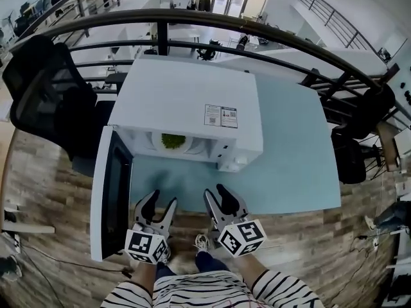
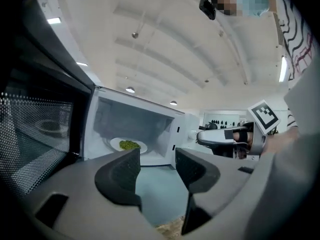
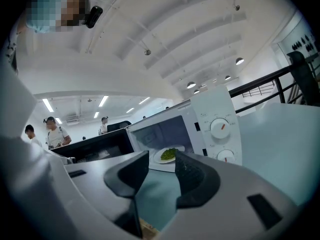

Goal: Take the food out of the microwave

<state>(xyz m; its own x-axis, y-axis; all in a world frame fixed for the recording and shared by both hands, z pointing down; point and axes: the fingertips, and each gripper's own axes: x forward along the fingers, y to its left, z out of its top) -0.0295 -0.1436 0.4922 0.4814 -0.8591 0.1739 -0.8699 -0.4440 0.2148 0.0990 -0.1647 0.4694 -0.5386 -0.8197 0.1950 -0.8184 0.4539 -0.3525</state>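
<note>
A white microwave (image 1: 192,98) stands on the pale blue table (image 1: 289,165), its door (image 1: 110,194) swung wide to the left. Inside lies a white plate (image 2: 117,143) of green food (image 1: 171,140), also seen as green food (image 2: 129,145) and green food (image 3: 169,153) in the gripper views. My left gripper (image 1: 162,202) and right gripper (image 1: 214,192) hover side by side at the table's near edge, short of the oven mouth. Both stand open with nothing between the jaws.
The open door hangs close to the left gripper's left side. The control panel with two dials (image 3: 220,127) is right of the cavity. A black office chair (image 1: 45,95) stands at the left; a black railing (image 1: 212,27) runs behind the table.
</note>
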